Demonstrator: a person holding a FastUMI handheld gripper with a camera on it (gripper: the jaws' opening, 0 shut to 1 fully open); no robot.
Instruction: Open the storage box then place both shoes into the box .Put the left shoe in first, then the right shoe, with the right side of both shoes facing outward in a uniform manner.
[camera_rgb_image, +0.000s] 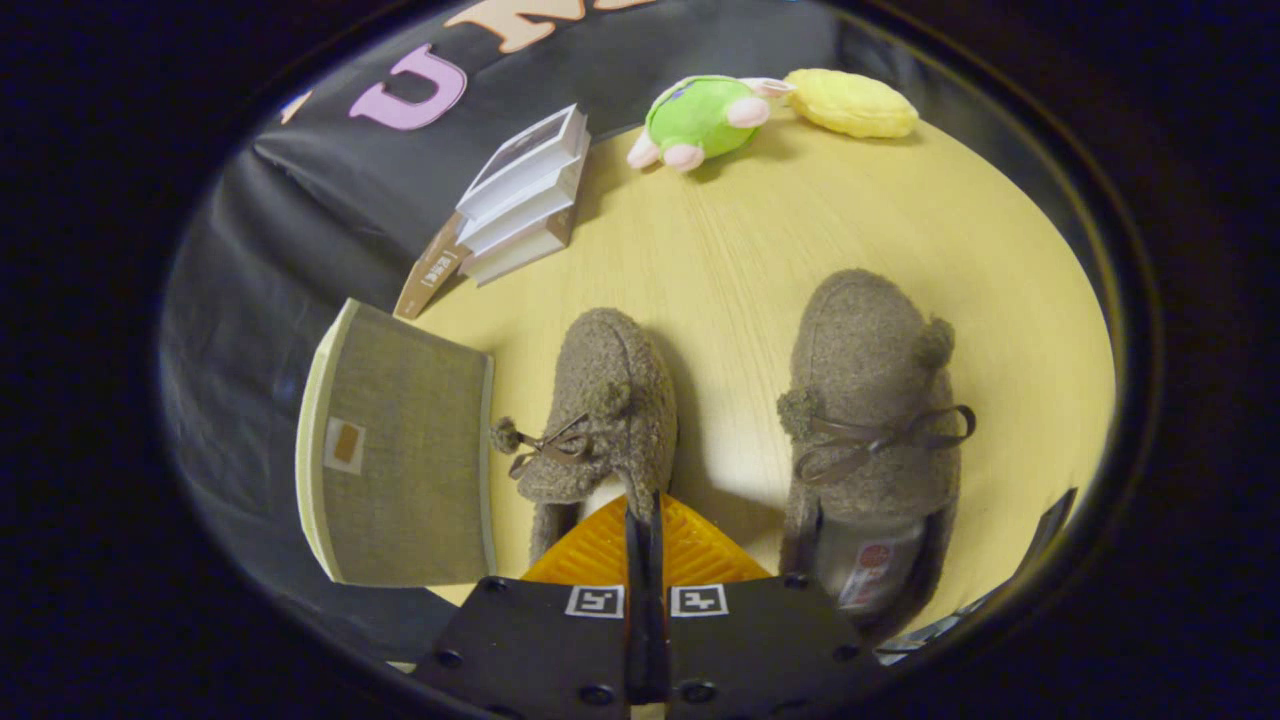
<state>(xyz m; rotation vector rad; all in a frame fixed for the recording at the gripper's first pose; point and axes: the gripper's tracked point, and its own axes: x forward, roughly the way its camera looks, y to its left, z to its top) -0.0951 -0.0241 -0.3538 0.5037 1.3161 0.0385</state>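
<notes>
A hand-held gripper (645, 520) hangs over a pale wooden table (760, 230), its two fingers pressed together with only a thin slit between them and nothing visibly caught there, their tips at the heel opening of the nearer fuzzy brown shoe (600, 410). That shoe runs lengthwise straight ahead of the fingers, toe pointing away, while its mate (870, 400) stands parallel, apart to the right. The storage box (400, 450), a fabric-covered panel of it facing the camera, sits just left of the nearer shoe, almost touching it; whether it is open cannot be told. Judging by this layout, any shoe must travel sideways to the left. Stacked books (520, 195) and two plush toys (700, 120) lie well beyond.
</notes>
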